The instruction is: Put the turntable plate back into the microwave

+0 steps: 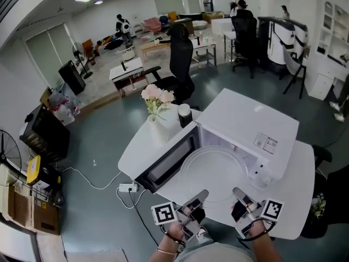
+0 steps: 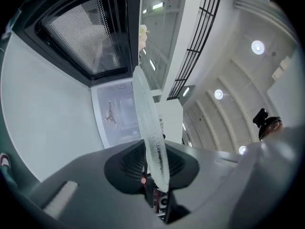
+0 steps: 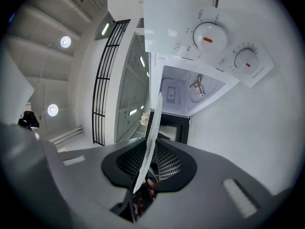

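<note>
Clearly, the glass turntable plate (image 1: 212,171) hangs level in the lower middle of the head view, just before the open mouth of the microwave (image 1: 248,127), and is not yet inside. The left gripper (image 1: 197,198) and the right gripper (image 1: 240,194) each pinch its near rim; both gripper views show the jaws closed on the glass edge.

To do this step well, I think both hands should go forward together and keep the plate flat. In this way the far rim passes under the top of the opening and clear of the door (image 1: 169,160), which stands swung out to the left. The plate should then come down centred on the three-armed hub (image 3: 196,84) on the cavity floor, and only after that should the jaws let go, because glass may slip from such a thin grip.

By count: one plate, one microwave with one door and two dials (image 3: 208,35), one hub, two grippers. On the white table (image 1: 305,201), above the door in the frame, stand one vase of flowers (image 1: 157,100) and one dark cup (image 1: 185,115).
</note>
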`<state>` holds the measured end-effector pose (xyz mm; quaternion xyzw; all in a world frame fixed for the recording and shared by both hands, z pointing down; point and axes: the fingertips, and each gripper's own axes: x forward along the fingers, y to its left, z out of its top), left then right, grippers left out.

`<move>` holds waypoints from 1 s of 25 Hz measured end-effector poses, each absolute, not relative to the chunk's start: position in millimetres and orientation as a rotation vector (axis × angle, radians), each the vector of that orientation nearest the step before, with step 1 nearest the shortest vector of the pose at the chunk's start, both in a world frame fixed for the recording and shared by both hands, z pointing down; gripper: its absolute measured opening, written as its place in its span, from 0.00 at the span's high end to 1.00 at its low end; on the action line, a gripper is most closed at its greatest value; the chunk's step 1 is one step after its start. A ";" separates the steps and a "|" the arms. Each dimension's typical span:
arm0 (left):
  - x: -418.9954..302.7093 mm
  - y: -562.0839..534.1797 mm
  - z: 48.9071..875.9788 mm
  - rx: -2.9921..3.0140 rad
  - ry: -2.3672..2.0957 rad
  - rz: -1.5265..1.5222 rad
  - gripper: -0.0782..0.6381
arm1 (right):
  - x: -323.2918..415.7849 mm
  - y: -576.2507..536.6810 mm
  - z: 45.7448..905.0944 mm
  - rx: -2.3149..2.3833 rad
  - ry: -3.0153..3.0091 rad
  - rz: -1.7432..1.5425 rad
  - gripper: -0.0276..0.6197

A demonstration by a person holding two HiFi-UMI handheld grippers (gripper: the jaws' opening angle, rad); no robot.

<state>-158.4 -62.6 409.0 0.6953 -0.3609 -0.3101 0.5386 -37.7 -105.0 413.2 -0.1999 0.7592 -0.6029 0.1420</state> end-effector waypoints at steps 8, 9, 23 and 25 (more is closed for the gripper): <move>-174.7 -88.7 429.4 1.663 -0.795 -0.684 0.83 | -50.7 -122.1 432.3 -0.711 2.163 -1.725 0.86; -173.9 -90.4 431.8 1.667 -0.786 -0.684 0.83 | -49.9 -122.9 435.4 -0.723 2.159 -1.729 0.86; -169.9 -106.3 455.0 1.589 -0.734 -0.766 0.84 | -45.5 -139.3 460.3 -0.781 2.151 -1.786 0.86; -167.9 -106.8 458.3 1.579 -0.735 -0.770 0.84 | -43.2 -140.3 464.6 -0.785 2.145 -1.806 0.86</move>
